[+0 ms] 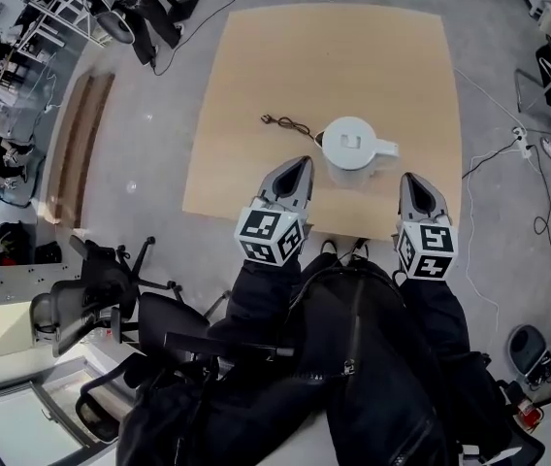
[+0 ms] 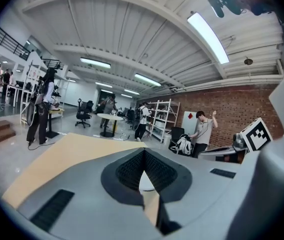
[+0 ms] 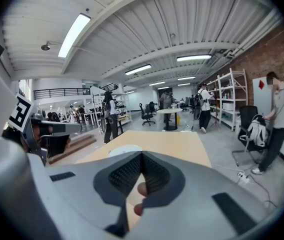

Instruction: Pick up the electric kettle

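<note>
A white electric kettle [image 1: 353, 144] stands near the front edge of a light wooden tabletop [image 1: 256, 66], its handle pointing right and its black cord [image 1: 288, 124] trailing off to the left. My left gripper [image 1: 301, 166] hovers just left of the kettle with its jaws closed to a point and nothing in them. My right gripper [image 1: 413, 181] is to the kettle's right and a little nearer me, also shut and empty. In the left gripper view a sliver of the kettle [image 2: 147, 182] shows behind the jaws. The kettle's lid [image 3: 124, 150] peeks over the jaws in the right gripper view.
Black office chairs [image 1: 91, 289] stand at the lower left by my legs. Wooden planks [image 1: 81, 144] lie on the floor left of the table. Cables and a power strip [image 1: 520, 142] run along the floor at the right. People stand far back in the hall.
</note>
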